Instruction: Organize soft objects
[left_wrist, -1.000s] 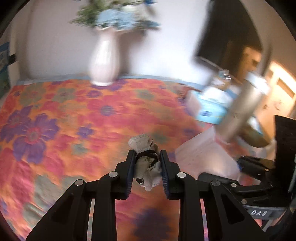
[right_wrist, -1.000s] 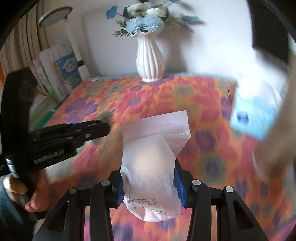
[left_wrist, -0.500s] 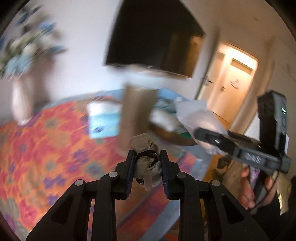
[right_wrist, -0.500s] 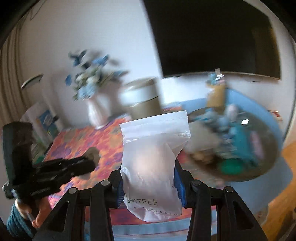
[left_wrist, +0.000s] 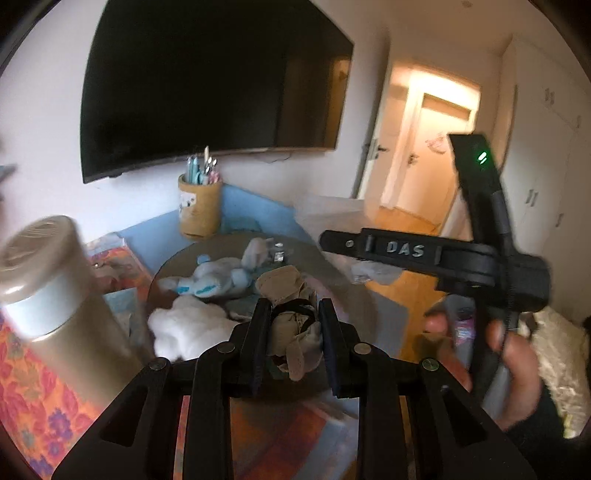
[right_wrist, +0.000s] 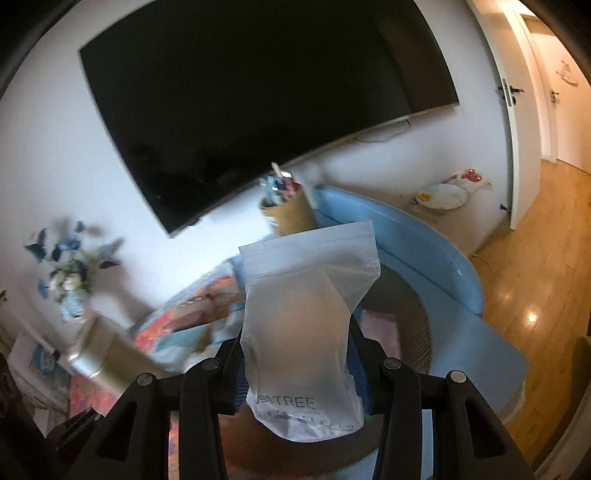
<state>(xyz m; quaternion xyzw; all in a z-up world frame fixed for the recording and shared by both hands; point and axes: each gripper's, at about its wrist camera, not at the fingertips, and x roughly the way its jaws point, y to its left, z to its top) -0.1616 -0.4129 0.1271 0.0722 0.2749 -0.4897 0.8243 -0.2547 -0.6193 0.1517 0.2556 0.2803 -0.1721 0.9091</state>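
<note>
Two grippers are each closed on something soft: the left gripper (left_wrist: 293, 341) pinches a small beige stuffed toy (left_wrist: 291, 325) between its fingers, and the right gripper (right_wrist: 297, 363) clamps a frosted white pouch (right_wrist: 306, 332) that stands upright between its fingers. Just beyond the toy, a round tray (left_wrist: 332, 273) holds a fluffy white plush (left_wrist: 184, 325) and a pale blue plush (left_wrist: 218, 278), with a tan flask (left_wrist: 59, 295) near on the left. Farther back stand a pen cup (left_wrist: 200, 210) and a dark wall screen (left_wrist: 207, 85).
</note>
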